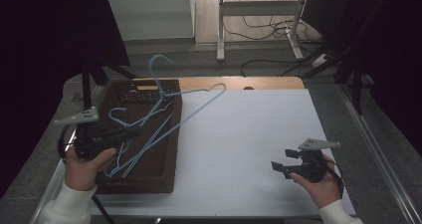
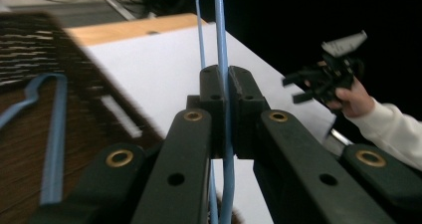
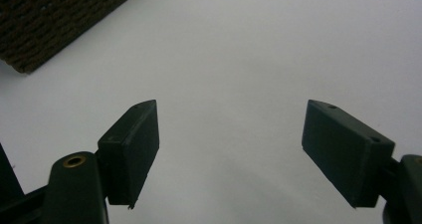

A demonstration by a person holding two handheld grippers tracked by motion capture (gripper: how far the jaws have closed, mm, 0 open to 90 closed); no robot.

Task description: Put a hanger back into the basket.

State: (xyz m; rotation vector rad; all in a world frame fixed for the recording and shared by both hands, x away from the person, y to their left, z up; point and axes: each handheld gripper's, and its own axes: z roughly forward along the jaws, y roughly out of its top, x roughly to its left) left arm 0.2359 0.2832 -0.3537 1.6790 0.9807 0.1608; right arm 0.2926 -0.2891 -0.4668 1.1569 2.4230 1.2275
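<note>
High view: the left gripper [image 1: 130, 133] hangs over a brown basket [image 1: 164, 176] at the white table's [image 1: 249, 134] left edge, jaws clamped on a blue wire hanger [image 1: 199, 106] that slants up over the basket rim; more hangers [image 1: 117, 115] lie inside; the right gripper [image 1: 279, 165] rests low, well apart, jaws spread and holding nothing.
</note>
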